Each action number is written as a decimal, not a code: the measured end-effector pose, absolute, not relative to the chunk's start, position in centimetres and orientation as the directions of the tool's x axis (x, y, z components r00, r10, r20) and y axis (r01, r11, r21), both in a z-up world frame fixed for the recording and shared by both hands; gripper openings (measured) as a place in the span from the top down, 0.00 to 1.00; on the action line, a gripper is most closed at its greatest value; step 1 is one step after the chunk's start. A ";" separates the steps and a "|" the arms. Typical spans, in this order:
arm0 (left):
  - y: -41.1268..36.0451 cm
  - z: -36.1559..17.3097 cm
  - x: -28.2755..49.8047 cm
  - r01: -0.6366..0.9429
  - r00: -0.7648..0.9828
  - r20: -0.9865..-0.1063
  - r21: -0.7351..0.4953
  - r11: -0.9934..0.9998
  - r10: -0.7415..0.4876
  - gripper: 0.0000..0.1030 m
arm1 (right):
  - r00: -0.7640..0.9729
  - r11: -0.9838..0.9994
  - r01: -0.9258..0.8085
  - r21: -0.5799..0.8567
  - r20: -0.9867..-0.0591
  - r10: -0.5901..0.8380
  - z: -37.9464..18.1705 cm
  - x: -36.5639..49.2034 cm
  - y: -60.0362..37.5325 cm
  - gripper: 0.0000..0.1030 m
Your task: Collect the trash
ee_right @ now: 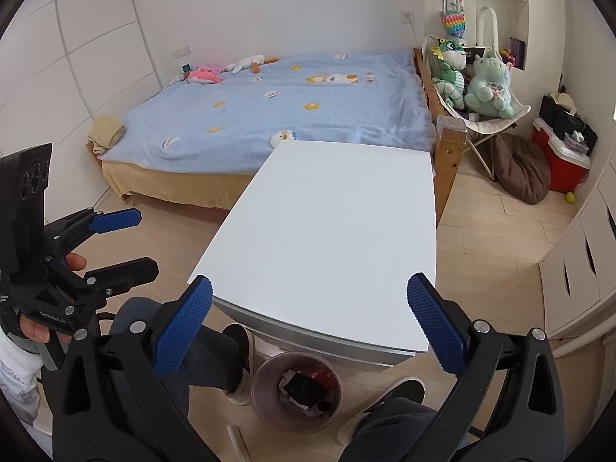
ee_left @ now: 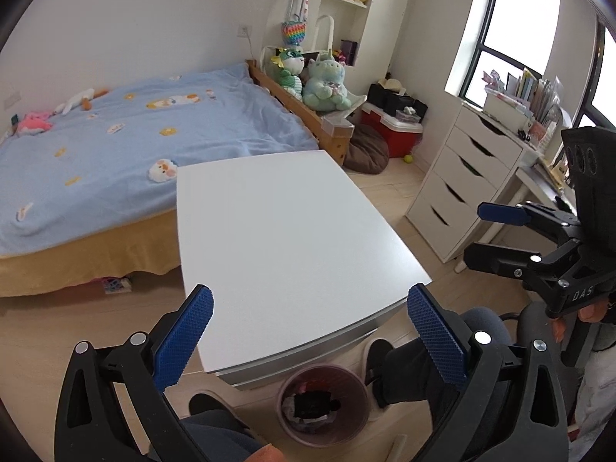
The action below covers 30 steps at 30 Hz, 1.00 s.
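With my left gripper (ee_left: 310,331) and right gripper (ee_right: 310,323) both spread wide and empty above the bare white table (ee_left: 292,231), the trash (ee_left: 310,404) already lay in the pink bin (ee_left: 358,392) below its near edge, so little seemed left.

Worktop (ee_left: 285,231) ahead of both tongs; bin (ee_left: 322,404) on floor below its near edge, trash inside; bed (ee_left: 134,134) beyond worktop; drawers (ee_left: 458,177) right.
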<state>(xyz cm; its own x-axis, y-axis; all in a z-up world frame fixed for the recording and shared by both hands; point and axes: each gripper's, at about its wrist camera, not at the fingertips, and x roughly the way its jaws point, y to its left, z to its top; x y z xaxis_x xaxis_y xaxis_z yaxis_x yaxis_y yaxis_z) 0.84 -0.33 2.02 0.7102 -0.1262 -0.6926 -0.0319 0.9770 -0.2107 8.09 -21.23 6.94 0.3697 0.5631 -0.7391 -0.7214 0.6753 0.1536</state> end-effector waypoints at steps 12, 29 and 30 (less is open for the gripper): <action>-0.5 1.7 1.8 -0.050 0.675 -0.723 -0.244 0.969 -0.147 0.06 | 0.347 0.668 -0.725 0.172 -0.746 0.568 6.7 8.4 -20.9 0.04; -0.3 1.8 2.3 -0.091 0.666 -0.741 -0.195 0.977 -0.086 0.06 | 0.344 0.667 -0.724 0.175 -0.747 0.569 6.3 8.3 -20.8 0.04; -0.2 1.8 2.4 -0.092 0.666 -0.741 -0.196 0.976 -0.086 0.06 | 0.344 0.667 -0.724 0.175 -0.747 0.569 6.3 8.3 -20.8 0.04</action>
